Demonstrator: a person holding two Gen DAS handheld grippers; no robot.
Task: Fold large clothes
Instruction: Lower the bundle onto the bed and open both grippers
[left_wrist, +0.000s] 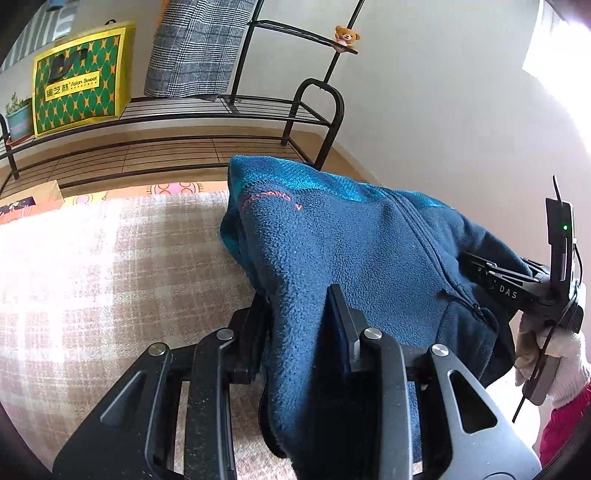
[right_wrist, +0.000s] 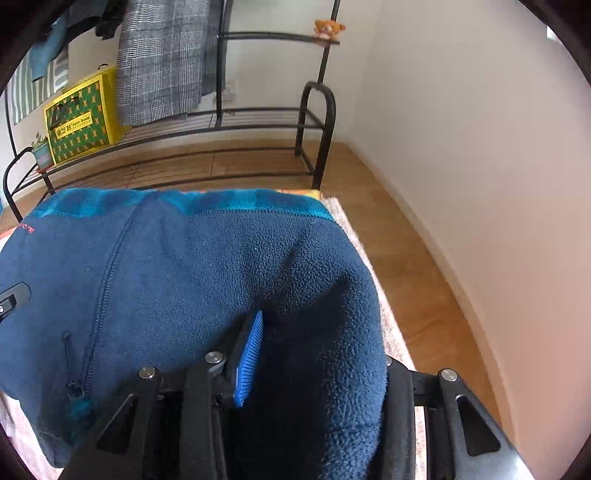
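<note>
Blue fuzzy fleece fills both views: a big dark blue fleece jacket (left_wrist: 351, 251) with a zip and a lighter teal band along its far edge. It hangs bunched between the two hand-held grippers, over a soft checked pink-and-cream blanket (left_wrist: 110, 277) that lies below them. The left hand-held gripper (left_wrist: 301, 317) has its two black fingers a little way apart, with a fold of the jacket filling the gap. The right hand-held gripper (right_wrist: 317, 354) is a little way open too, and a thick lump of the jacket sits between its blue ribbed pad (right_wrist: 249, 358) and its other finger. A hand in a white knit glove (left_wrist: 554, 365) holds the right one. Far ahead of both stands a black metal rack (right_wrist: 258, 122) with a yellow and green bag (left_wrist: 79, 77) on it.
</note>
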